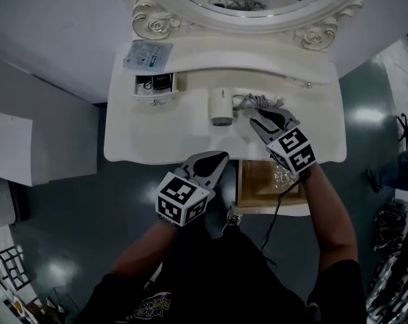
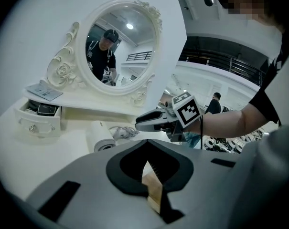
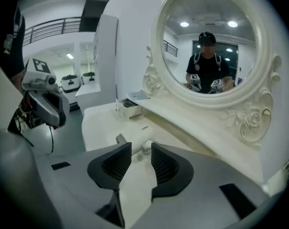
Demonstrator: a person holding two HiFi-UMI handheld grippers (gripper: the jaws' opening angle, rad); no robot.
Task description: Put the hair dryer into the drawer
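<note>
Forearms are reaching up from the lower edge of the head view, each hand carrying a gripper. The left gripper [image 1: 220,158] is hovering nearest the person, at the front edge of the white dressing table [image 1: 156,137], and its jaws are resting together with nothing between them. Just to its right, a wooden drawer [image 1: 256,181] is standing pulled out from under the table top, and something shiny, too small to identify, is lying in its far right corner. The right gripper [image 1: 252,117] is hanging over the table above that drawer, angled downward. Its jaws are standing partly apart, a narrow gap between the ribbed pads, and they are gripping nothing. The hair dryer [image 1: 221,105] is lying on the table top just beyond those jaw tips, outside the drawer, with its coiled cord [image 1: 259,102] bunching beside it under the right gripper. Farther back on the left, a small upper drawer [image 1: 154,94] is sitting open with a dark object inside. A flat printed packet [image 1: 148,55] is lying on the shelf above it. Behind everything, the oval mirror [image 1: 257,20] in its carved frame is reflecting the person.
</note>
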